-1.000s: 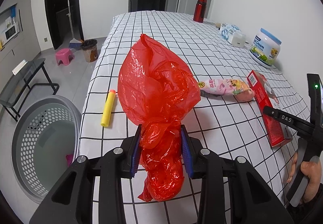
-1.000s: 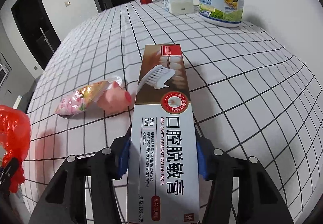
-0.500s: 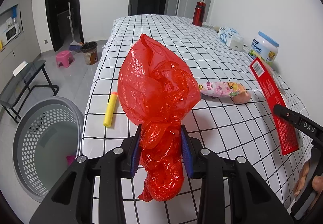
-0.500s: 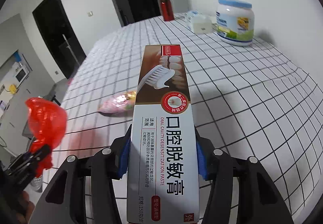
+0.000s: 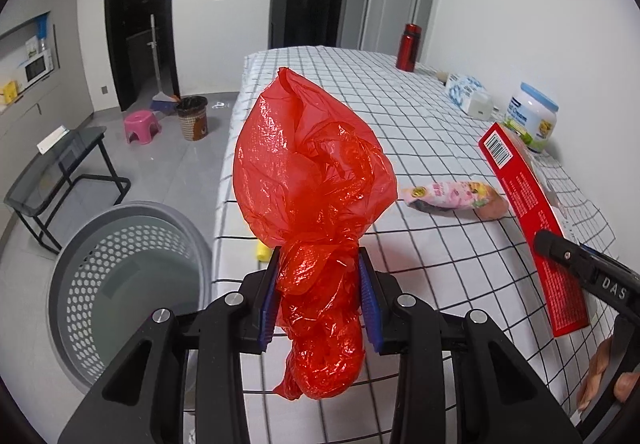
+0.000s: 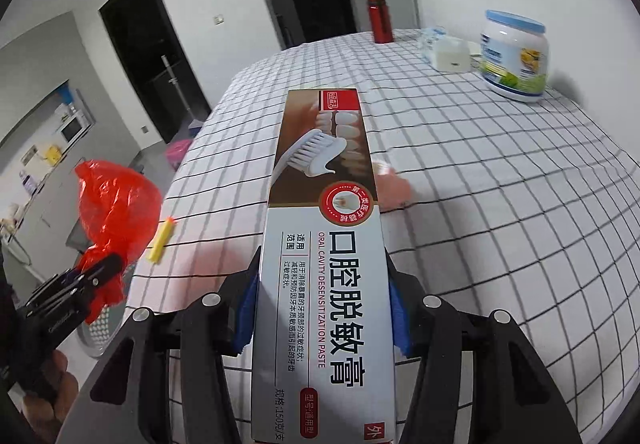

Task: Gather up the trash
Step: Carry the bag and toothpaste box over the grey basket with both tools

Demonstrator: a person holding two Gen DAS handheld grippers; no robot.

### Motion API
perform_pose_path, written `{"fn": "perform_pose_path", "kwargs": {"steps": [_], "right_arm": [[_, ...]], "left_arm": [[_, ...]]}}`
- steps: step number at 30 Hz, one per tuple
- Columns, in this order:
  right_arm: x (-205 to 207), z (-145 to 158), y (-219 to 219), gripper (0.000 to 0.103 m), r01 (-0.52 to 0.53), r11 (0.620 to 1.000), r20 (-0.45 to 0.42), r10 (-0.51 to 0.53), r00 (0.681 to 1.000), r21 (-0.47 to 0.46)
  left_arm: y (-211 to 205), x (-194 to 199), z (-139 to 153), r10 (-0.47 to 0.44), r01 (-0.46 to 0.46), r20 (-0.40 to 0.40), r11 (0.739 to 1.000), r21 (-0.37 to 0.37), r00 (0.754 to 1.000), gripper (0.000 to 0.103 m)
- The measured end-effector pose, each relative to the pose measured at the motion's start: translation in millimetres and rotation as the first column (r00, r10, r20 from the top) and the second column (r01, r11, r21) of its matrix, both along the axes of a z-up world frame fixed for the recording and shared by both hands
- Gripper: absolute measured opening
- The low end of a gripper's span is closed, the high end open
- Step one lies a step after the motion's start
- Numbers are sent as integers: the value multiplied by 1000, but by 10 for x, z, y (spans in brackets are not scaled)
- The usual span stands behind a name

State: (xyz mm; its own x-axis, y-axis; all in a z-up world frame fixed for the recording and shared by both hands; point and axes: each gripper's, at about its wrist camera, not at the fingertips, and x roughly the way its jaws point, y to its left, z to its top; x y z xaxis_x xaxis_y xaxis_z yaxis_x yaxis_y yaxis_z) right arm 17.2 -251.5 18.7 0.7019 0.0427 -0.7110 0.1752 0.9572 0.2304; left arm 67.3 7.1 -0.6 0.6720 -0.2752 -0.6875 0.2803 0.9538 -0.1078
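My left gripper (image 5: 319, 296) is shut on a crumpled red plastic bag (image 5: 308, 180), held above the table's near left edge; it also shows in the right wrist view (image 6: 114, 204). My right gripper (image 6: 322, 304) is shut on a toothpaste box (image 6: 324, 244), lifted above the table; its red back shows in the left wrist view (image 5: 528, 216). A pink snack wrapper (image 5: 452, 194) and a yellow foam dart (image 6: 161, 240) lie on the checked tablecloth (image 5: 400, 124). A grey perforated basket (image 5: 120, 284) stands on the floor left of the table.
A red bottle (image 5: 409, 47), a tissue pack (image 5: 466, 94) and a white jar with a blue lid (image 5: 534, 116) stand along the table's far right by the wall. A small bin (image 5: 192, 118), a pink stool (image 5: 141, 126) and a black side table (image 5: 60, 160) stand on the floor.
Both grippers have risen and drawn back toward the table's near left edge with their loads. The basket looms larger in the left wrist view. The red bag now hides most of the yellow dart.
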Motion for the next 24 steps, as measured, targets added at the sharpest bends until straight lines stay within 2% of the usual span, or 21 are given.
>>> {"fn": "perform_pose_path", "kwargs": {"steps": [14, 24], "right_arm": [[308, 26, 760, 51, -182, 983, 11, 182, 983, 0], [606, -51, 1586, 51, -368, 930, -9, 368, 930, -4]], "left_arm": [[603, -39, -25, 109, -109, -7, 994, 1, 994, 34], [1266, -77, -176, 254, -254, -27, 967, 26, 967, 34]]}}
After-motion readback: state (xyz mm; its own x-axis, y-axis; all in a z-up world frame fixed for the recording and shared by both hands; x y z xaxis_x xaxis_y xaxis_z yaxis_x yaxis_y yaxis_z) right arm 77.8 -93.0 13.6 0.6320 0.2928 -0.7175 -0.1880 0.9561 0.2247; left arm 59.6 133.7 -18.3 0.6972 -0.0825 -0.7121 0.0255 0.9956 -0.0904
